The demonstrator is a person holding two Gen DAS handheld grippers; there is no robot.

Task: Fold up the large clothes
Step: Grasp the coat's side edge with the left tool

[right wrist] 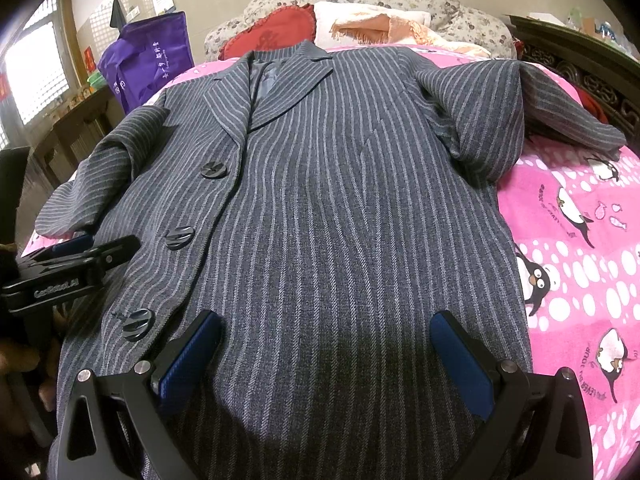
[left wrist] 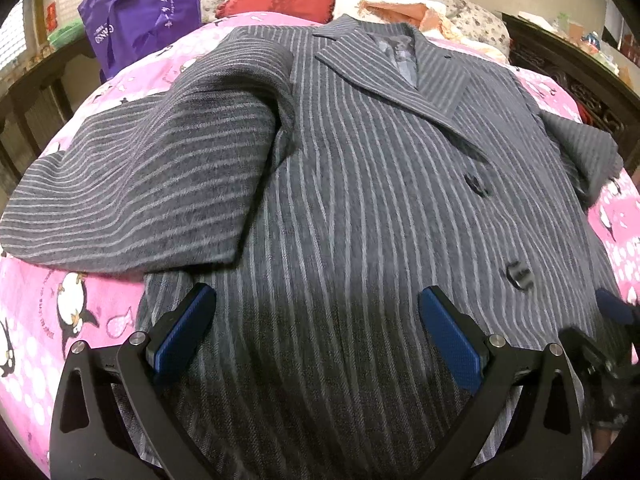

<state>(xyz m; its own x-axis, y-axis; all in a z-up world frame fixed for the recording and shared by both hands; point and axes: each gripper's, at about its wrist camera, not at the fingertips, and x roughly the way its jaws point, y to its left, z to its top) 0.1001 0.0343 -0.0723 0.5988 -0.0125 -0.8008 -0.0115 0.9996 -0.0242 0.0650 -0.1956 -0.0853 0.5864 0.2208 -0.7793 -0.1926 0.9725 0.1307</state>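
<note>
A large grey pinstriped coat (left wrist: pixel 360 184) lies face up on a pink penguin-print bedspread (left wrist: pixel 68 312), collar at the far end; it also shows in the right wrist view (right wrist: pixel 340 200). Its left sleeve (left wrist: pixel 132 184) lies out to the side and its right sleeve (right wrist: pixel 492 112) is bent near the shoulder. My left gripper (left wrist: pixel 316 300) is open and empty, low over the coat's lower left part. My right gripper (right wrist: pixel 328 328) is open and empty over the lower right part. The left gripper (right wrist: pixel 76 256) also shows at the left edge of the right wrist view, and part of the right gripper (left wrist: pixel 616 312) in the left wrist view.
Pillows, a red cushion (right wrist: pixel 268 32) and an orange-white blanket (right wrist: pixel 384 24) lie at the bed's head. A purple bag (right wrist: pixel 148 56) stands at the far left. A dark carved wooden frame (right wrist: pixel 580 64) runs along the right side. Pink bedspread (right wrist: pixel 580 260) shows right of the coat.
</note>
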